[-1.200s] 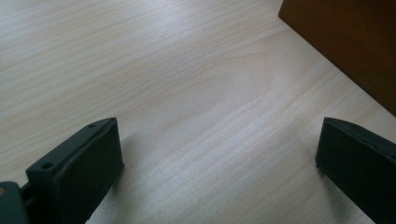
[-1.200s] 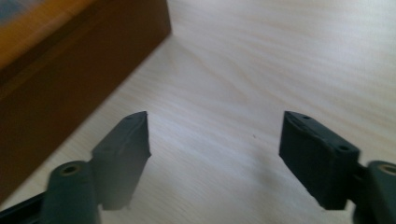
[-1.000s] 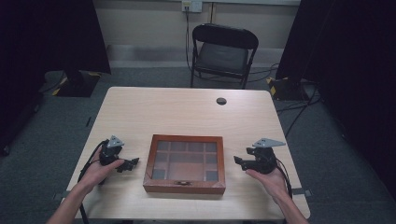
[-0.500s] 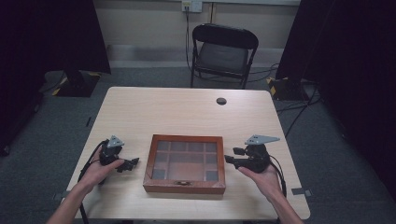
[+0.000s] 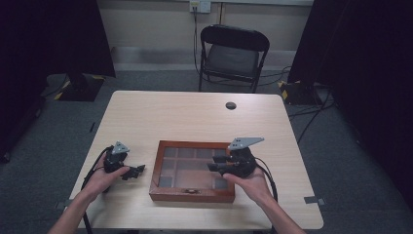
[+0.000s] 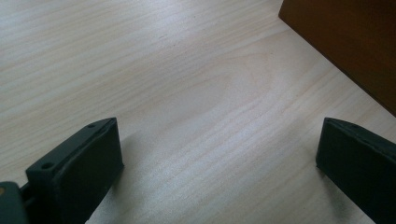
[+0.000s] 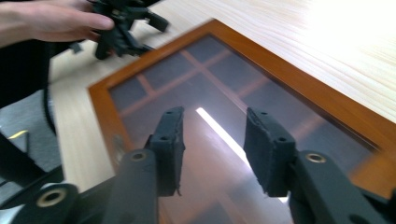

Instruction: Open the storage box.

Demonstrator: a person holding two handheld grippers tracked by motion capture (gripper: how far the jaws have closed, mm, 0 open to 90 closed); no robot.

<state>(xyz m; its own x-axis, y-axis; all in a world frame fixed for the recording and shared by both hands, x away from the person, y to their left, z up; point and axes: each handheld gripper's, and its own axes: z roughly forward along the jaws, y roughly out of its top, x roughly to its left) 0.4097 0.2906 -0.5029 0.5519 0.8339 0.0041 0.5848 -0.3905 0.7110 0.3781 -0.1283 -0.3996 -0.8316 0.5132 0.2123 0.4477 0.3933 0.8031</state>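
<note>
Reaching for the wooden box (image 5: 192, 171) should be done slowly, so the right gripper (image 5: 214, 167) comes down gently on the glass lid and does not bang it. I think the next job is to find the little metal clasp (image 5: 193, 191) on the front edge and lift the lid from there. The right gripper hangs over the right part of the lid, and its jaws are a little way apart with nothing between them. The left gripper (image 5: 137, 170) rests on the table (image 5: 195, 117) just beside the left side of the box, with its jaws spread wide and holding nothing; it could steady the box so it does not slide. The box sits near the front middle of the table. It is flat, reddish brown, and has a see-through top with small squares inside.
</note>
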